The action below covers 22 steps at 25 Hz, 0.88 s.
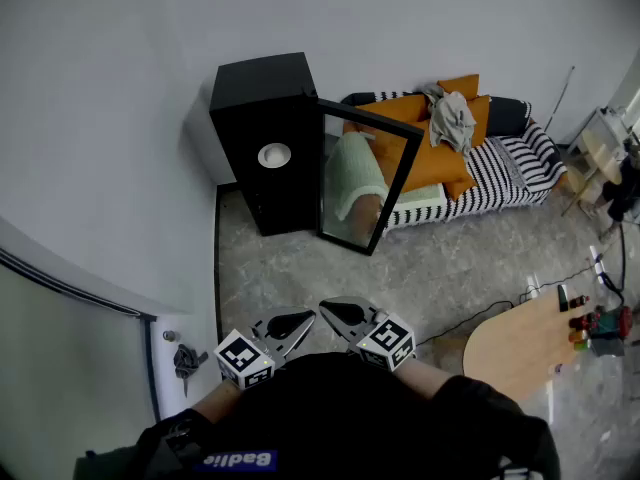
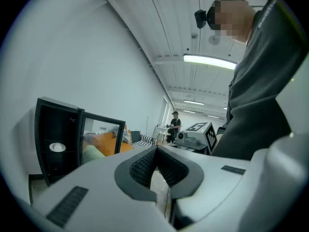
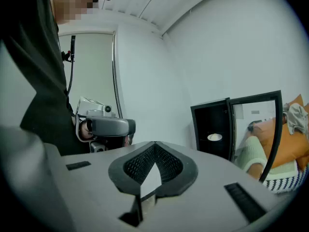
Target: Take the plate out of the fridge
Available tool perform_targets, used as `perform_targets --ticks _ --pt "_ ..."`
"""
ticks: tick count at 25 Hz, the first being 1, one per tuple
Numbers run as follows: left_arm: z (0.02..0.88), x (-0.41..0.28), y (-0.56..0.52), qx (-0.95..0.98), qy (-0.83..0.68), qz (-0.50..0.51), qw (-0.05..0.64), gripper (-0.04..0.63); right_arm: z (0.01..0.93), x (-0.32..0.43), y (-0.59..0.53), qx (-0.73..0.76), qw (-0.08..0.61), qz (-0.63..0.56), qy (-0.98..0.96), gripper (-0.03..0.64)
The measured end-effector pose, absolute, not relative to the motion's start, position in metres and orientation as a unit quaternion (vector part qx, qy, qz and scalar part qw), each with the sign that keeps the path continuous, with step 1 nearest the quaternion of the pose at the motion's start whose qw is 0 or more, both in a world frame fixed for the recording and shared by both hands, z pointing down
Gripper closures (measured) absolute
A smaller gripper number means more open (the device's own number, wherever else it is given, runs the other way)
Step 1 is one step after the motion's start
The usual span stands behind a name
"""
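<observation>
Inside open fridge [image 1: 258, 96]: plate [image 1: 274, 155], apparently white; well apart, left gripper [image 1: 297, 321], right gripper [image 1: 338, 313], jaws together, empty.

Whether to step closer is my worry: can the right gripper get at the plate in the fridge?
Probably not yet: the door is open, the plate unblocked, but the right gripper sits shut near the person, far from the fridge.
</observation>
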<state>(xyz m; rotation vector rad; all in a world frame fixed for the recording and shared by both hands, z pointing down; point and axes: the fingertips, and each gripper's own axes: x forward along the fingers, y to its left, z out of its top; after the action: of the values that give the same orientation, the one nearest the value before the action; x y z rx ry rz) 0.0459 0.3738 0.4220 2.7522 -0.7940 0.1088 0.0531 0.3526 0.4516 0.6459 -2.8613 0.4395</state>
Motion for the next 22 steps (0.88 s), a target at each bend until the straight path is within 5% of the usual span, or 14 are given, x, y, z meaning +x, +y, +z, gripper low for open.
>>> perform_targets --ticks 22 --pt "0.4319 0.0462 0.3658 0.949 -0.280 0.043 0.142 0.589 0.4561 0.0542 0.3461 0.212 0.089 0.156 -0.961 0.607"
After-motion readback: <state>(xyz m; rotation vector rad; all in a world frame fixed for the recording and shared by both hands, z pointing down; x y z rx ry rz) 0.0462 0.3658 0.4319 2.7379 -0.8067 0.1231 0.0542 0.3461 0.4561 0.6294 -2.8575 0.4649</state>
